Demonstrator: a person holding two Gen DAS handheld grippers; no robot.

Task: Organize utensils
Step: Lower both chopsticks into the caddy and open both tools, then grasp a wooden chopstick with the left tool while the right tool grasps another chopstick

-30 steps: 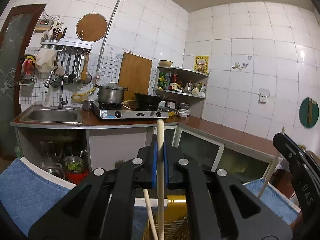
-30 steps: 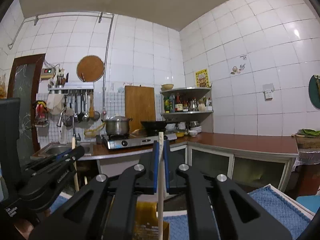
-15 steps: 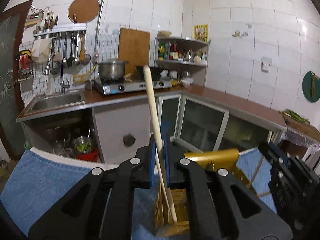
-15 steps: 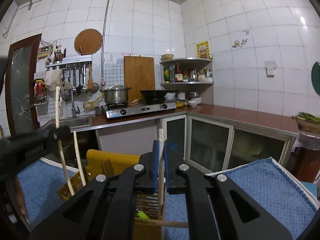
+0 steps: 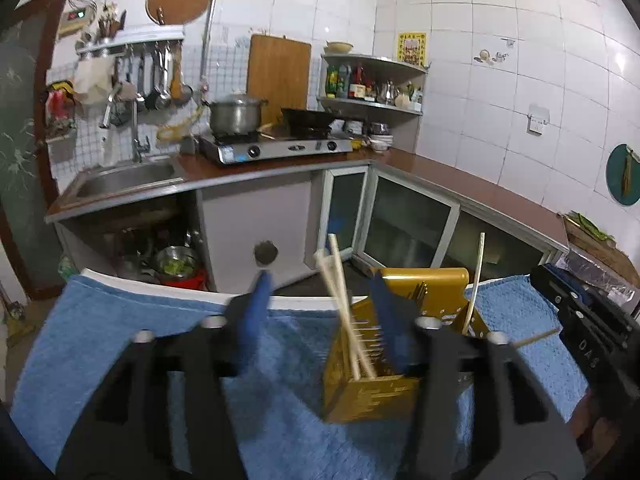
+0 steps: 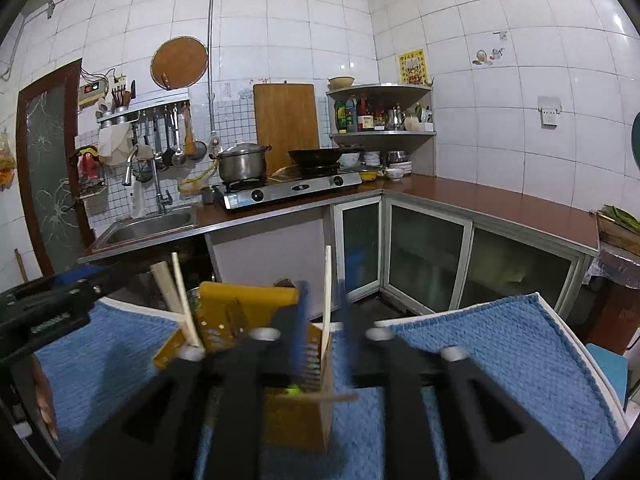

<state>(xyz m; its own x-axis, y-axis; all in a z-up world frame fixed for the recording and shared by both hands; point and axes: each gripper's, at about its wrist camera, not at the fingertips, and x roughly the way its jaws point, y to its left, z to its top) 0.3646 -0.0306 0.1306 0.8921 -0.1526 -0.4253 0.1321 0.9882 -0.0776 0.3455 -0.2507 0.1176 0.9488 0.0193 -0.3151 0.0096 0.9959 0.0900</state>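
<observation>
We've got both claws spread wide: left gripper (image 5: 320, 300) and right gripper (image 6: 324, 304) hold nothing, because the chopsticks (image 5: 344, 300) stand in the yellow holder (image 5: 400, 360) on the blue towel (image 5: 120, 340), where they belong.

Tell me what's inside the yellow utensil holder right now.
Two wooden chopsticks lean in the near compartment of the yellow utensil holder, and a third chopstick stands in another. Something green shows low down. The holder's walls and both grippers hide the rest.
</observation>
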